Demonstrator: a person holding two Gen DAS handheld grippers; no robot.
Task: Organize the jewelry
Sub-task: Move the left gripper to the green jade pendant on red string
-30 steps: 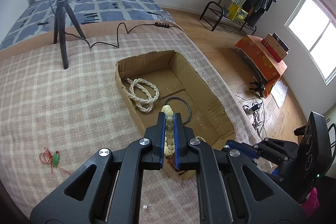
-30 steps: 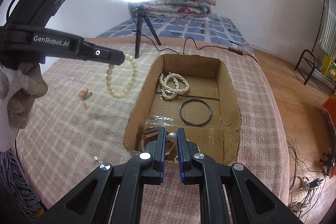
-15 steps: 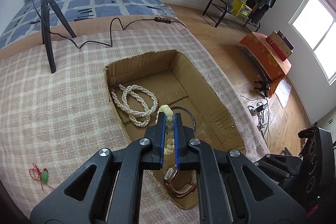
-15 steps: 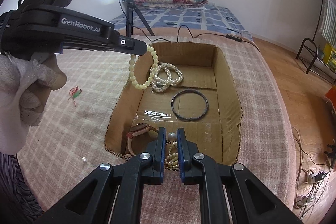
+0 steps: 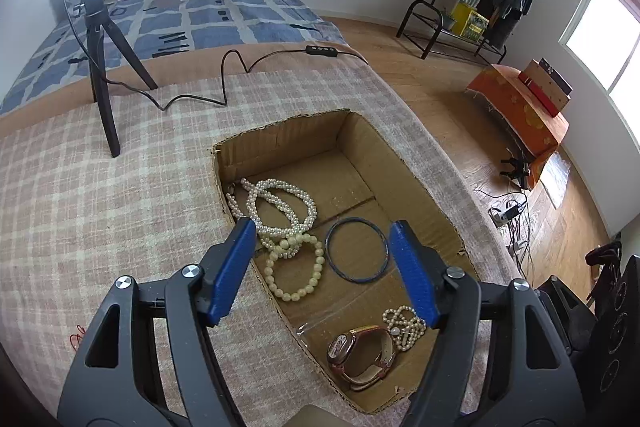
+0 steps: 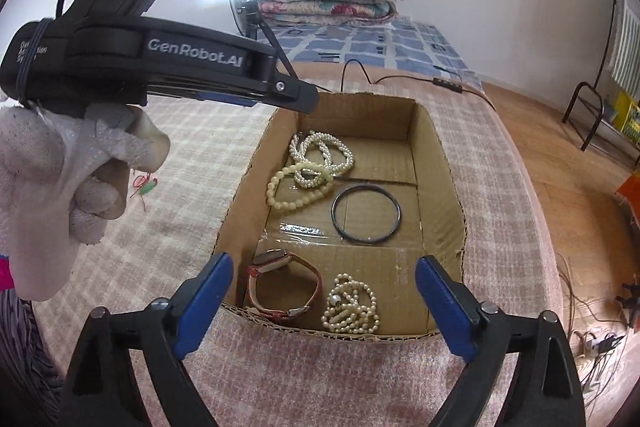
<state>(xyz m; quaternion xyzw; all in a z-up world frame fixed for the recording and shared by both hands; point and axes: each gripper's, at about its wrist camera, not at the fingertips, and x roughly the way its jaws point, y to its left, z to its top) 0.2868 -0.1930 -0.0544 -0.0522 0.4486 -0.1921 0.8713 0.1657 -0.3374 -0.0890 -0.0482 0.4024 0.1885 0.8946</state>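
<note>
Left gripper (image 5: 322,231): hovering over the near left part of the cardboard box (image 5: 420,183), jaws just having been opening and now standing wide, nothing between the blue pads
Right gripper (image 6: 324,269): hanging over the near end of the box, jaws just having been opening and now spread wide, gripping nothing
Cream bead bracelet (image 5: 296,269): lying loose on the box floor at the left, its far edge overlapping the pearl necklace (image 5: 276,203)
Pearl necklace: lying coiled in the far left corner of the box
Dark bangle (image 5: 357,250): lying flat mid-box, just right of the cream bracelet
Watch (image 6: 284,287): sitting on its side at the near left of the box
Small pearl bracelet (image 6: 352,305): lying bunched just right of the watch, under the right gripper
Gloved hand (image 6: 60,187): gripping the left gripper's handle
Red-and-green trinket (image 6: 145,185): lying on the checked blanket (image 5: 100,211), left of the box
</note>
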